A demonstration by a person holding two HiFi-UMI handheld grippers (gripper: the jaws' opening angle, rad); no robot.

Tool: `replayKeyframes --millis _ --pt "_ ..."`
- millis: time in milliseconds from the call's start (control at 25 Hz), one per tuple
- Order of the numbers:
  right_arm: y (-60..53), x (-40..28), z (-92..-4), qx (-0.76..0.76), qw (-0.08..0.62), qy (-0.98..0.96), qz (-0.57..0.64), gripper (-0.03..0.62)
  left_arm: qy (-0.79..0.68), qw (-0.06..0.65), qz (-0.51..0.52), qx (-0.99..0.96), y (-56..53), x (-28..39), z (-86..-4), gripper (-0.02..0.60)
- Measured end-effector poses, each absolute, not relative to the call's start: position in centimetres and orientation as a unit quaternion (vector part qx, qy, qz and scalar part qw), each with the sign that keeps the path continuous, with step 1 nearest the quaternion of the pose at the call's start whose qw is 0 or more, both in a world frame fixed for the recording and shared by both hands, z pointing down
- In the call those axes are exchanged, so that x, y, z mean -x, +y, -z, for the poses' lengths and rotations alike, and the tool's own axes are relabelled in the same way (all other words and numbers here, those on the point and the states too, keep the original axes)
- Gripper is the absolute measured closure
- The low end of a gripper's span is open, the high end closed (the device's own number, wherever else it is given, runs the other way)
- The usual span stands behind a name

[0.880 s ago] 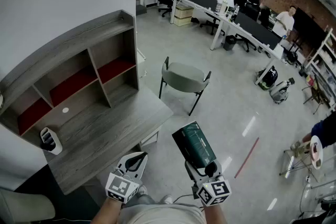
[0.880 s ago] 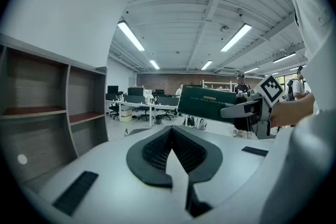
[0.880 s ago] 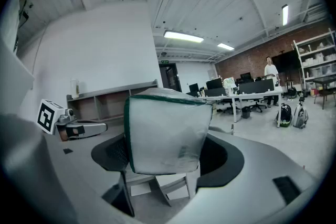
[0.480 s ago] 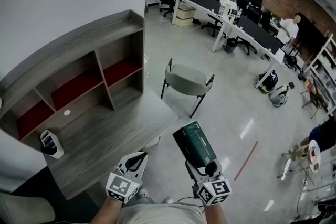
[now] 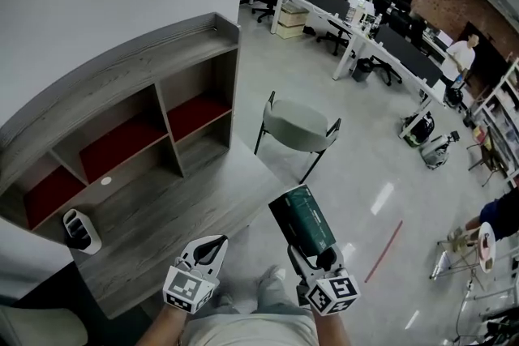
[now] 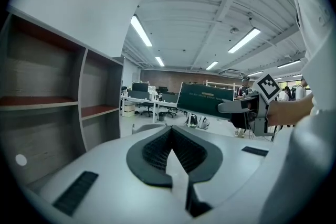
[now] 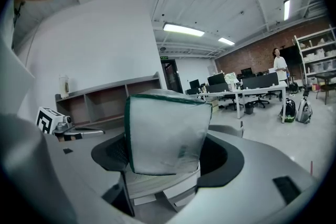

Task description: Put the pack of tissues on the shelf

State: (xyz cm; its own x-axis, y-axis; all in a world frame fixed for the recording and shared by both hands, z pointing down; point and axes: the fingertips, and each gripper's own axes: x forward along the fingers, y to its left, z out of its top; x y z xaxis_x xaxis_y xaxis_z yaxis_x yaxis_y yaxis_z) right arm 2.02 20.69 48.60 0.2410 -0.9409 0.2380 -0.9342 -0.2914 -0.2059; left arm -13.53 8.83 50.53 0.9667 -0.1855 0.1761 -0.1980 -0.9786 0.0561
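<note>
My right gripper (image 5: 306,250) is shut on a dark green pack of tissues (image 5: 302,220), held in the air over the floor to the right of the desk; the right gripper view shows the pack (image 7: 165,134) filling the space between the jaws. Beside it, my left gripper (image 5: 209,249) is shut and empty; in the left gripper view its jaws (image 6: 170,145) meet with nothing between them. The grey wooden shelf unit (image 5: 130,121) with open compartments, some lined red, stands at the back of the desk (image 5: 154,231), ahead and to the left of both grippers.
A small white holder (image 5: 79,231) sits on the desk's left part. A grey chair (image 5: 298,126) stands on the floor just past the desk's right end. Office desks with monitors and a standing person (image 5: 461,57) fill the far room.
The view has shifted: shelf, desk and chair have slid right and a little down in the head view. Both grippers hold their places in the picture, and the pack stays gripped.
</note>
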Motion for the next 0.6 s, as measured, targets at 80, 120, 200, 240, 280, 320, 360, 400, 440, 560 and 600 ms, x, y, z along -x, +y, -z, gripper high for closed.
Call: replayKeyframes --millis 80,120,200,240,280,320,360,400,440,560,600 --pt "19.6 -3.6 -48.9 0.786 0.012 0.597 0.16 0.209 -0.101 0.036 -0.09 -0.99 7.9 12.3 -51.0 0.566" --pt "19.0 -4.5 -49.1 0.784 0.013 0.599 0.161 0.209 -0.104 0.036 -0.092 -0.99 7.4 11.5 -51.2 0.566" --pt "17.5 -6.7 -49.3 0.779 0.014 0.606 0.163 0.208 -0.115 0.035 -0.094 -0.988 6.2 9.7 -51.3 0.566" --pt "16.6 -7.8 -49.3 0.775 0.013 0.611 0.163 0.209 -0.121 0.034 -0.094 -0.988 5.6 8.6 -51.2 0.566" --pt "15.7 -9.0 -49.2 0.77 0.011 0.616 0.162 0.209 -0.128 0.033 -0.094 -0.987 4.9 7.4 -51.0 0.566" --pt "14.7 -10.3 -49.1 0.766 0.009 0.623 0.161 0.209 -0.134 0.033 -0.093 -0.986 4.1 6.2 -50.8 0.566" --pt "13.7 -11.6 -49.0 0.76 0.006 0.63 0.161 0.209 -0.142 0.033 -0.093 -0.985 3.3 5.0 -50.7 0.566" --pt "12.6 -12.9 -48.9 0.753 0.004 0.638 0.161 0.209 -0.151 0.035 -0.093 -0.984 2.5 3.7 -50.5 0.566" --pt "11.5 -14.2 -48.7 0.746 0.001 0.646 0.163 0.209 -0.161 0.037 -0.092 -0.982 1.8 2.5 -50.2 0.566" --pt "8.5 -17.8 -48.2 0.722 -0.008 0.672 0.162 0.209 -0.191 0.039 -0.089 -0.977 0.0 -1.1 -49.2 0.566" --pt "7.5 -18.8 -48.2 0.715 -0.012 0.681 0.16 0.209 -0.201 0.039 -0.088 -0.975 -0.6 -2.1 -49.1 0.566"
